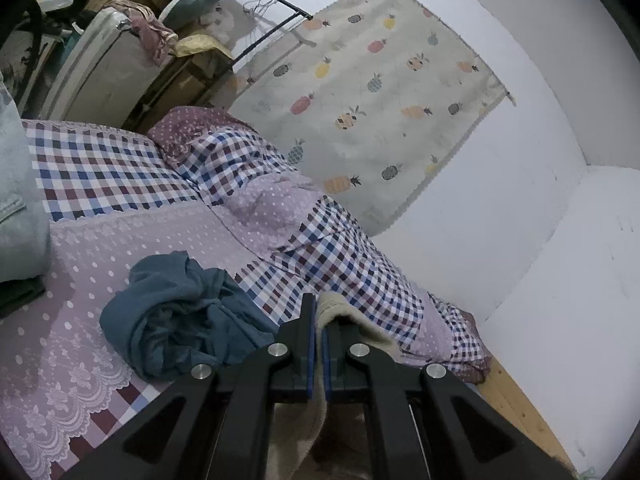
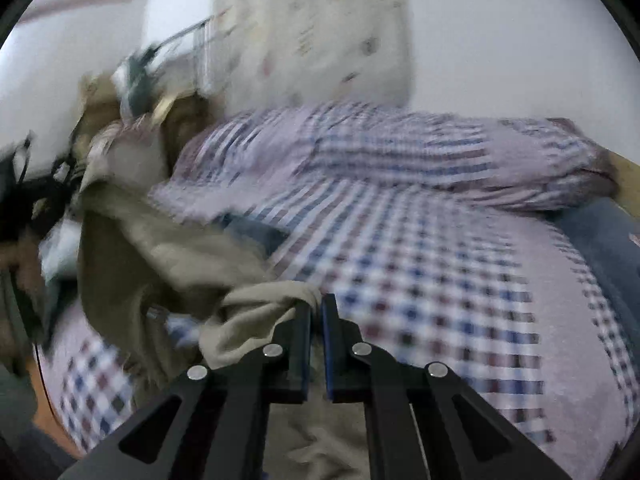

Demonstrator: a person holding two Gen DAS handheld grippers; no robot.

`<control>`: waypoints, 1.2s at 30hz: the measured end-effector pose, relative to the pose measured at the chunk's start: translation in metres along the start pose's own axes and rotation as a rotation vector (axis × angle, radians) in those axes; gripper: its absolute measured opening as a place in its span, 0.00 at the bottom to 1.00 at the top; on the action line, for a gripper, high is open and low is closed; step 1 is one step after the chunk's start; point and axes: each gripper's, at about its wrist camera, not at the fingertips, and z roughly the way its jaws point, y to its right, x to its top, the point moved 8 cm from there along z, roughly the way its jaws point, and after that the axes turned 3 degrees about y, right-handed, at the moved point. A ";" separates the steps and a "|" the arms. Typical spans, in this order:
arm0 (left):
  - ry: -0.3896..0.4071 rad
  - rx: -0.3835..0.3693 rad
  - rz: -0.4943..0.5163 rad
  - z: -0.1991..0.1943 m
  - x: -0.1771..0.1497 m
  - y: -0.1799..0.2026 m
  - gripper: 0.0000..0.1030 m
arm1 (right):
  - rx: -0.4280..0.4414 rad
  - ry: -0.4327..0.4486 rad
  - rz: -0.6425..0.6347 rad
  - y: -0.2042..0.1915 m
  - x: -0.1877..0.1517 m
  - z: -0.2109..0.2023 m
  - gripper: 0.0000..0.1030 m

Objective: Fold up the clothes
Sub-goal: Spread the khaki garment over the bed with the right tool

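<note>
the beige garment (image 2: 168, 248) hangs over the bed (image 2: 440, 300), both my left fingers (image 1: 319, 322) and right fingers (image 2: 316, 312) pinched on its edge, so i judge i am spreading it, next laying it flat.

Ahead and to the left of the left tongs (image 1: 318, 320), a crumpled blue garment (image 1: 180, 316) lies on the bedspread (image 1: 92, 248), blocking a low pass that way; beyond it the lilac dotted cover is flat and bare. Ahead and to the right a rolled checked quilt (image 1: 320, 240) runs along the wall (image 1: 520, 184), closing that side. Far left, a pale folded stack (image 1: 18, 208) stands at the bed's edge. Left of the right tongs (image 2: 317, 308) the beige garment (image 2: 168, 256) hangs across the way; straight ahead and right the checked cover lies open up to the quilt, though this view is blurred.
</note>
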 end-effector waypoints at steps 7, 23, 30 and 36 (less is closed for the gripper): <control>0.019 0.001 0.010 -0.004 0.003 0.002 0.01 | -0.227 0.151 0.056 0.094 0.053 -0.070 0.04; -0.020 -0.038 0.104 0.013 -0.019 0.037 0.01 | -0.655 0.278 0.086 0.266 0.142 -0.155 0.04; -0.080 -0.047 0.158 0.037 -0.044 0.059 0.01 | -0.711 0.241 0.039 0.310 0.186 -0.111 0.04; -0.160 -0.025 0.191 0.071 -0.062 0.066 0.01 | -0.720 0.174 0.028 0.353 0.196 -0.061 0.03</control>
